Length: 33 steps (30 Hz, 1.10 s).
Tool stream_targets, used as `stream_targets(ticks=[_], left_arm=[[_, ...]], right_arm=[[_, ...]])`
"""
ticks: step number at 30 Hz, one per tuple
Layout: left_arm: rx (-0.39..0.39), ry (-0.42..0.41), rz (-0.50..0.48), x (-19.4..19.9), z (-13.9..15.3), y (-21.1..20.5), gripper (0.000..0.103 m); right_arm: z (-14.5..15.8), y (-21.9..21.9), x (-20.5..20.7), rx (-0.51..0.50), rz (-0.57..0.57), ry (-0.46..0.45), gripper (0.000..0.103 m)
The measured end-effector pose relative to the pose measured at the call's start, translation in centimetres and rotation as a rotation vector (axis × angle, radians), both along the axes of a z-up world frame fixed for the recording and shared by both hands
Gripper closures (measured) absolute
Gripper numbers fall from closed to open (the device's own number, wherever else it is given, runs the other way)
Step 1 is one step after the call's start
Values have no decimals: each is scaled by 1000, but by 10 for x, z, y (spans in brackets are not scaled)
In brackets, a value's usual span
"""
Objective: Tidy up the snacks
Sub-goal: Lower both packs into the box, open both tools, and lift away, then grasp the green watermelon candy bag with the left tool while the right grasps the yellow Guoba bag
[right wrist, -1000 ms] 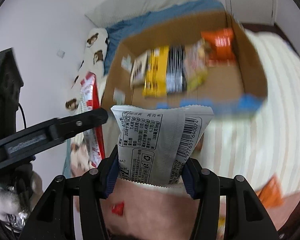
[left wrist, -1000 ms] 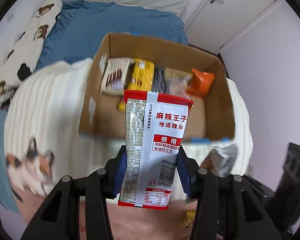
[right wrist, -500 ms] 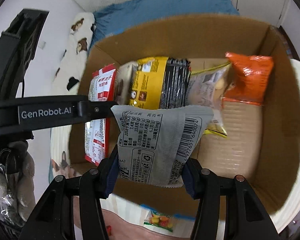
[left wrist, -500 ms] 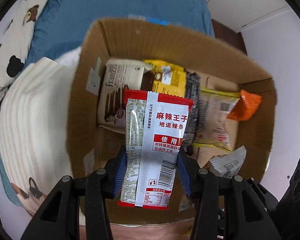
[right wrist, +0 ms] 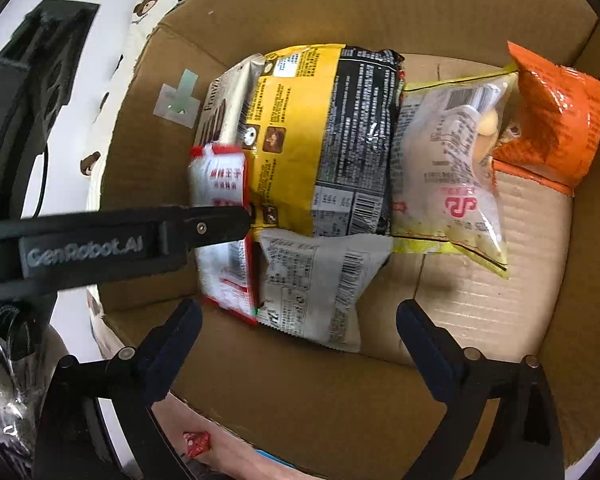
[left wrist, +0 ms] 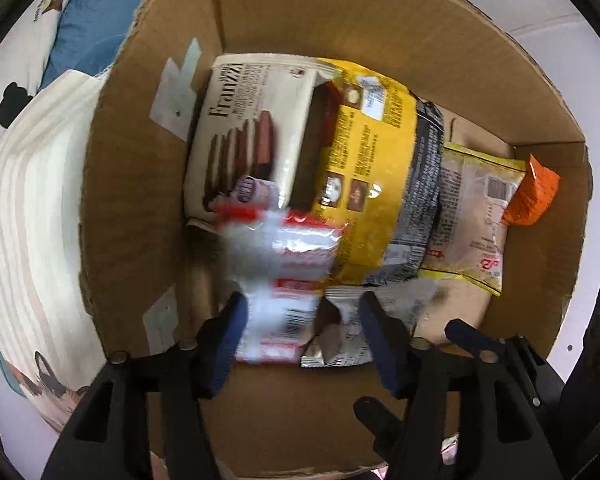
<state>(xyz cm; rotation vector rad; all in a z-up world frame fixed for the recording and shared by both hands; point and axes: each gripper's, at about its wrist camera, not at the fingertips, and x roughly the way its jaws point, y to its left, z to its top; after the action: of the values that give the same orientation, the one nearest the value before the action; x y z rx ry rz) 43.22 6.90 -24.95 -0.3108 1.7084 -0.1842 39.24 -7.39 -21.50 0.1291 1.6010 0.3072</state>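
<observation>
Cardboard is filling most of the left wrist view: the cardboard box (left wrist: 260,8) is lying open below the camera, its walls running around the frame edges. The left gripper (left wrist: 302,332) is pointing steeply down into the box from the lower centre of the frame. Its jaws have just been opening and are standing apart. The red-and-white packet (left wrist: 284,276) is sitting blurred between them, near the left blue pad (left wrist: 228,336); whether it is touching that pad cannot be told. The grey packet (left wrist: 348,340) is lying at the lower centre, partly behind the right pad. Above them, a cream wafer pack (left wrist: 236,132), a yellow-and-black bag (left wrist: 376,168), a pale clear bag (left wrist: 472,216) and an orange bag (left wrist: 534,196) are lying in a row from left to right.

Turning to the right wrist view, the right gripper (right wrist: 298,344) is also pointing steeply down, entering from the lower edge. Its jaws have just been opening and are spread wide, with no pad touching anything. The grey packet (right wrist: 320,284) is lying on the box (right wrist: 500,320) floor at centre, between and beyond the fingertips. The red-and-white packet (right wrist: 224,216) is lying just left of it, their edges touching. The left gripper's black finger (right wrist: 140,236) is crossing the left half of the frame over that packet.
</observation>
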Motion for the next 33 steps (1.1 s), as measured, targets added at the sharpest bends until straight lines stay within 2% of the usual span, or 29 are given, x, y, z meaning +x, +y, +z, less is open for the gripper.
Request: stream_targets(ticks=[1,3,5,9,12,13,16,20,28,33], left_arm=[[-7,-4,-6,-1,2,-3,30],[2,-20,-20,-2,7,-9,13],[3,-41,-27,-3,14,-12,8],[2,-69,-27,-9,28,-15,8],[28,-122,-21,-14,44,-10,8],[39,-145,-16,-17,50,-9,8],[92,-249,-3,-28,76,-10,8],[142,-399,33,-49,111,-1,8],[195,-623,64,-111,161,-3,8],[192,-677,52,-151,178,-10,8]], right_arm=[[0,-1,1,-6,-4,0,4],[5,-6,0,-17,-4,-3,4],[12,-15,-2,-23,-19,-11,4],[25,-30,-5,-60,-41,-42,4],[40,-45,-10,-78,-62,-76,3],[43,-48,-11,-93,-50,-61,3],[63,-55,-19,-109,-76,-108,3],[94,-65,-38,-145,-94,-217,3],[139,-77,-84,-82,-170,-364,3],[161,-83,-118,-23,-191,-404,4]])
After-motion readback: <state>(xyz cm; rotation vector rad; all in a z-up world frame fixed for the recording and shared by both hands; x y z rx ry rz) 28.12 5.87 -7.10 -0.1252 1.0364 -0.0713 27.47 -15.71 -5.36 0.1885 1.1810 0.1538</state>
